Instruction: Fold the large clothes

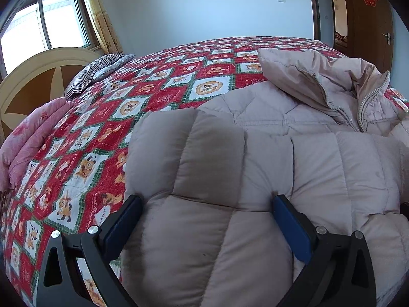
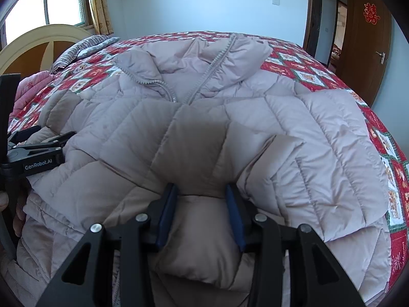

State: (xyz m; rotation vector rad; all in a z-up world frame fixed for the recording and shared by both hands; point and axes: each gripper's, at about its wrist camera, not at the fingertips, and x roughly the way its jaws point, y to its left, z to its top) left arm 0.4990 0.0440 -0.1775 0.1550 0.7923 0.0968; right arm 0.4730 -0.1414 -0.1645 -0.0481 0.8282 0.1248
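left wrist: low, close over jacket (image 1: 255,166), faces headwall | right wrist: same | shared: jacket, bed (image 2: 383,138)

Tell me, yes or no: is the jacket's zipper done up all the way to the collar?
No. In the right wrist view the puffer jacket lies with its zipper parted near the collar, the two sides spreading apart.

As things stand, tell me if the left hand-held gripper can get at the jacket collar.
Probably yes: the left hand-held gripper is open over the jacket, and only padded fabric lies before the collar.
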